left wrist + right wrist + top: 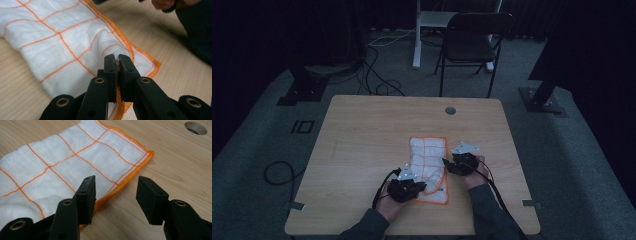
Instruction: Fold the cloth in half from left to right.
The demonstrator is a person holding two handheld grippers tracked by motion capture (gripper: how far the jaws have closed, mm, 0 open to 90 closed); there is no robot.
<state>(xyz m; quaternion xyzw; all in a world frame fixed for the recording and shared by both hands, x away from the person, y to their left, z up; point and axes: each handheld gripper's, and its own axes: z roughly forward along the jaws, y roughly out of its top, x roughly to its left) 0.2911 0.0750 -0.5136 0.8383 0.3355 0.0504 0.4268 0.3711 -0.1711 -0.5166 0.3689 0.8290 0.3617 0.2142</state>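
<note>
From the high view, a white cloth [428, 167] with an orange grid and orange hem lies folded into a long strip on my wooden worktop [362, 145], right of centre and toward my edge. My left hand-held gripper [424, 187] sits at the cloth's near left part, and my right hand-held gripper [445, 162] is at the cloth's right edge about halfway along. My sleeves come in from the bottom. A round cable hole [450, 110] is in the worktop near its far edge, and a dark folding chair [472, 42] stands on the floor beyond.

In the left gripper view, my left hand-held gripper [117, 63] has its jaws pressed together on a pinched ridge of the cloth [55, 42], with the orange hem caught between them and fabric puckering up at the tips. The rest of the cloth spreads away to the left on the worktop [170, 57].

In the right gripper view, my right hand-held gripper [116, 191] stands wide apart, gripping nothing. Its left jaw is over the cloth's [62, 167] hemmed edge, and its right jaw is over bare worktop [175, 162]. The cloth's corner lies just ahead, and the cable hole [196, 127] is at the top right.
</note>
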